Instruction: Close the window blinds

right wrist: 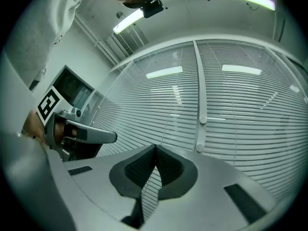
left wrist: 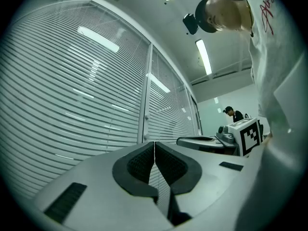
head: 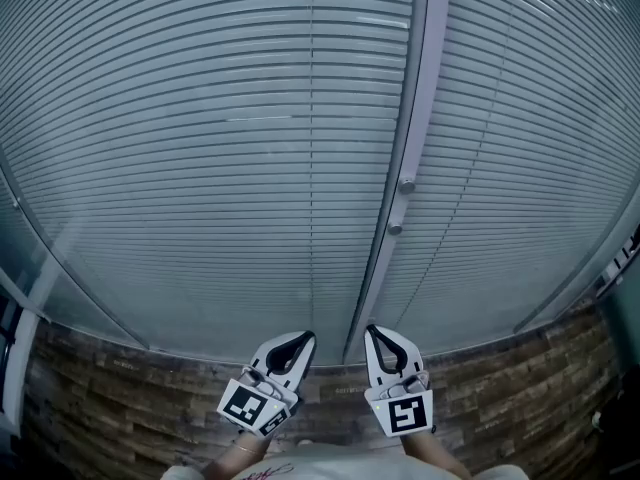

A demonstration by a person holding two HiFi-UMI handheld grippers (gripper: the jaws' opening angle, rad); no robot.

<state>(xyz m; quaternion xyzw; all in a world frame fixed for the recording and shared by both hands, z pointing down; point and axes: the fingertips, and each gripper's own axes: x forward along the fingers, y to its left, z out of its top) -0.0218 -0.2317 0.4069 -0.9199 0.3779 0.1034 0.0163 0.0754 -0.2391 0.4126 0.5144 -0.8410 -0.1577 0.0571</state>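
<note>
Grey slatted window blinds [head: 200,168] fill the head view, one panel on each side of a pale upright frame post [head: 415,118]. The slats lie close together and little shows through them. Two round knobs [head: 406,183] sit on the post. My left gripper [head: 307,337] and right gripper [head: 369,330] are side by side low in the head view, pointing at the bottom of the blinds near the post. Both are shut, pads together, with nothing between them. The left gripper [left wrist: 154,143] and the right gripper [right wrist: 155,147] show the same in their own views. Neither touches the blinds.
A thin cord [head: 312,118] runs down the left blind. Below the blinds is a strip of brown wood-look wall [head: 120,398]. A white frame edge [head: 20,368] stands at the far left. A person [left wrist: 234,113] stands far back in the room, in the left gripper view.
</note>
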